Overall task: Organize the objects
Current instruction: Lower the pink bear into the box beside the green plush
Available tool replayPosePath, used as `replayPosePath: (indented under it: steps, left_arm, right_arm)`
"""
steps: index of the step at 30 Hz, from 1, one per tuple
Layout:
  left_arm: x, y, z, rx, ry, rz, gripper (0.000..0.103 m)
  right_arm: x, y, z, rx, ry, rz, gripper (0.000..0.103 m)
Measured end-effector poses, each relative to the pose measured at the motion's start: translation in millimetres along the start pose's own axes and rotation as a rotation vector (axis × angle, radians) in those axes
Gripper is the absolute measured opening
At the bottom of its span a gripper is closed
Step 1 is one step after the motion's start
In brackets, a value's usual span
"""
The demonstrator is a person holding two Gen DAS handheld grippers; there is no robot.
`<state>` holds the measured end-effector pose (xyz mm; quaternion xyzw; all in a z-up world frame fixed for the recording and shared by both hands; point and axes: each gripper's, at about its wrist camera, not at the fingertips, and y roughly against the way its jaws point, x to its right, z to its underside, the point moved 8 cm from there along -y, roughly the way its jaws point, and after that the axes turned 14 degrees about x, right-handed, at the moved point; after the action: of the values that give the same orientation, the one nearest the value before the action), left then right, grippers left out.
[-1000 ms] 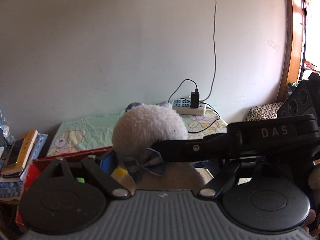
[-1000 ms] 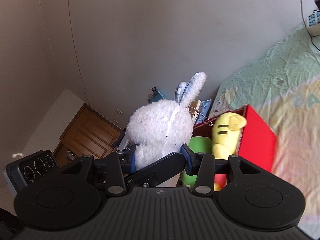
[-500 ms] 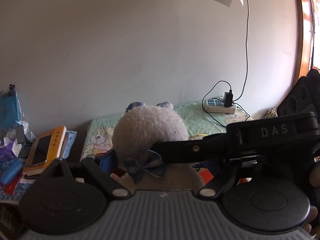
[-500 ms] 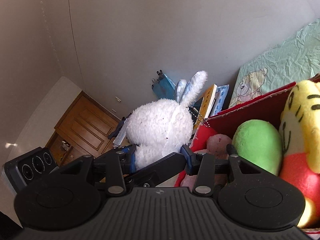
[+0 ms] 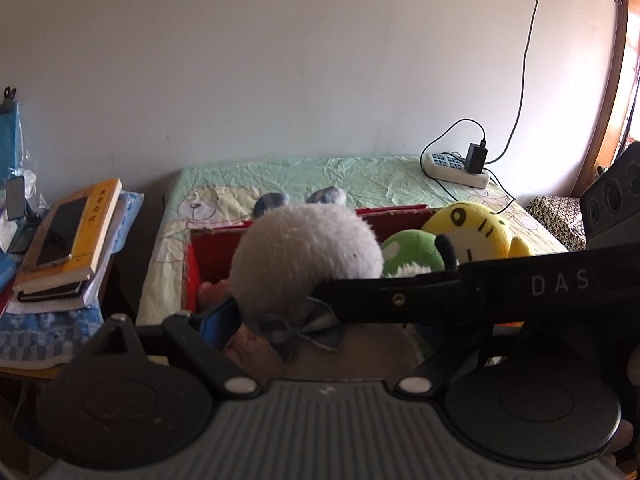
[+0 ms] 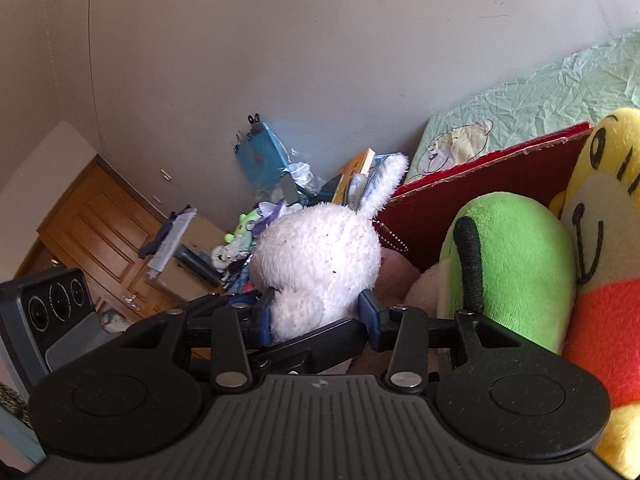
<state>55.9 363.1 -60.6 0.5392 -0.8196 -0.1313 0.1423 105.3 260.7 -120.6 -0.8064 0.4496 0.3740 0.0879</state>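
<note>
Right gripper [image 6: 316, 314] is pinching the white plush bunny [image 6: 320, 256] over the red box [image 6: 480, 184], beside the green plush [image 6: 516, 256]. Left gripper [image 5: 320, 320] has just been opening; its blue pad [image 5: 216, 320] is sitting just beside the bunny, grip unclear.

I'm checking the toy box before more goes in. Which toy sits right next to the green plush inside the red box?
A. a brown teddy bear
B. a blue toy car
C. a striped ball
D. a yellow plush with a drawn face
D: in the right wrist view the yellow plush with its drawn black face leans against the green plush inside the red box.
</note>
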Motion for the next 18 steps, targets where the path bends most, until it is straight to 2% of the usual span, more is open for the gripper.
replayPosePath:
  steps: [6, 11, 18]
  left_arm:
    - [-4, -3, 7, -0.014, -0.018, 0.021, 0.094]
    - [-7, -4, 13, -0.03, -0.037, 0.008, 0.095]
    - [-12, -3, 18, -0.06, -0.009, 0.001, 0.095]
  right_arm:
    - [2, -7, 3, -0.01, 0.065, 0.049, 0.045]
    - [8, -2, 0, 0.017, 0.025, 0.065, 0.046]
    - [10, 9, 0, 0.04, 0.029, 0.088, 0.046]
